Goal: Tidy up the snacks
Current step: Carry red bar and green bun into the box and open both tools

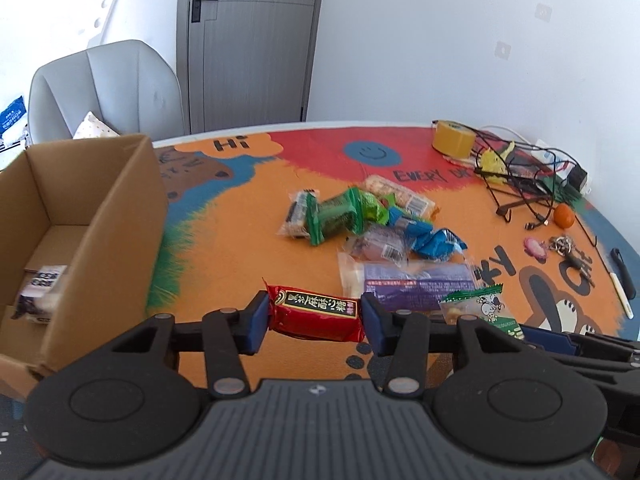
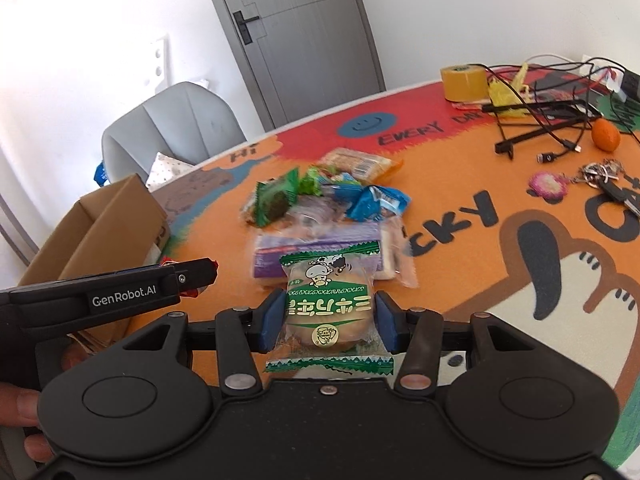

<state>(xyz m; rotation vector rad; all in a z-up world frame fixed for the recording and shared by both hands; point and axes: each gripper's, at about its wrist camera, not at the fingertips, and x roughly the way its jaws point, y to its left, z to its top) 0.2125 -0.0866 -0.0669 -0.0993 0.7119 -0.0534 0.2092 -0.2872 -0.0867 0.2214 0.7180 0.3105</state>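
My left gripper [image 1: 314,320] is shut on a red snack packet [image 1: 316,314] and holds it above the table, right of an open cardboard box [image 1: 120,216]. The box holds a black-and-white packet [image 1: 42,292]. My right gripper [image 2: 328,320] is shut on a green-and-white bun packet [image 2: 330,308], which also shows in the left wrist view [image 1: 480,308]. A pile of snacks [image 1: 360,216] lies mid-table, with a purple packet [image 1: 416,280] nearest me. The pile [image 2: 320,200] and the box [image 2: 100,232] show in the right wrist view, with the left gripper [image 2: 192,276] at the left.
A colourful cartoon mat [image 1: 240,208] covers the round table. At the far right lie a yellow tape roll [image 1: 454,138], tangled cables [image 1: 520,176], an orange [image 1: 564,216], keys [image 1: 564,246] and a pen [image 1: 622,292]. A grey chair [image 1: 104,88] stands behind the box.
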